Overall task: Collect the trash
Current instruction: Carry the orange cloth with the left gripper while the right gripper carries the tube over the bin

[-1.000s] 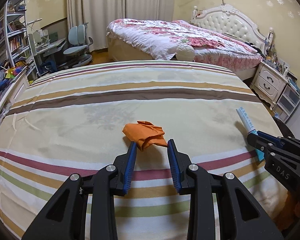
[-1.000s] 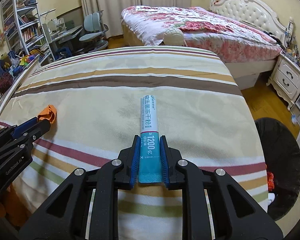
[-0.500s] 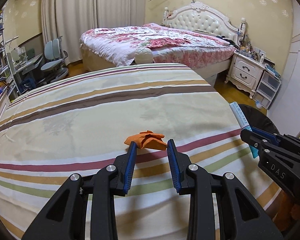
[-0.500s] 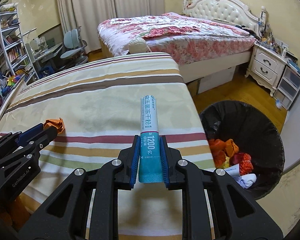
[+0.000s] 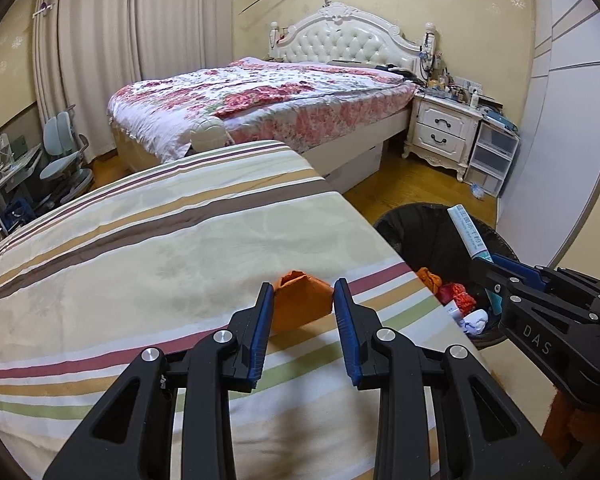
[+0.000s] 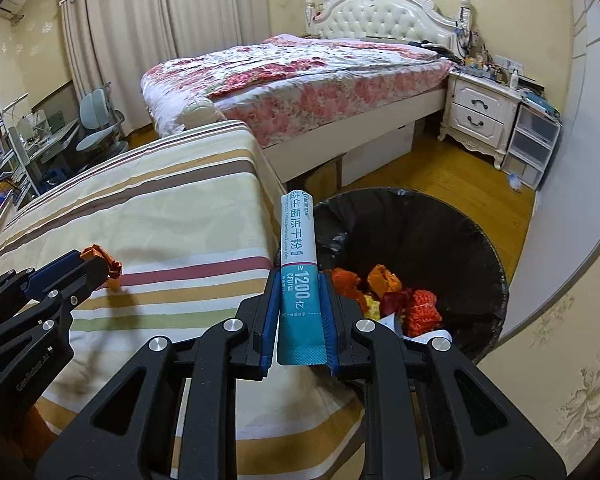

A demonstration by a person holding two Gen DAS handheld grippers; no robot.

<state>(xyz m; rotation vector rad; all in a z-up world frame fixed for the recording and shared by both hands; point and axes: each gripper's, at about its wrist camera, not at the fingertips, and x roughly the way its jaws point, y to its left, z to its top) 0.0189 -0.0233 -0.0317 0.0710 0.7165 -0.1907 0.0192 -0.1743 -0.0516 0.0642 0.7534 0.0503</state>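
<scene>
A crumpled orange paper wad (image 5: pixel 300 308) sits between the blue pads of my left gripper (image 5: pixel 303 292). Its jaws are closing, both pads touch the wad, and it hangs just above the striped bedcover (image 5: pixel 180 248) near the bed's right edge. My right gripper (image 6: pixel 300 280) is shut on a white and teal stick sachet (image 6: pixel 296 236) that points forward over the near rim of the black trash bin (image 6: pixel 496 264). In the left wrist view the sachet (image 5: pixel 468 236) and right gripper (image 5: pixel 488 268) show at the right, over the bin (image 5: pixel 412 220).
The bin stands on the wooden floor against the striped bed's corner and holds several orange, red and white scraps (image 6: pixel 384 288). Beyond are a floral-covered bed (image 5: pixel 284 104), a white nightstand (image 5: pixel 444 132) and plastic drawers (image 5: pixel 492 156). A white wardrobe door (image 5: pixel 572 152) is at the right.
Both grippers have swung right across the striped bed toward its corner, and the bin has come into view. The orange wad travelled with the left gripper, whose jaws have narrowed on it.
</scene>
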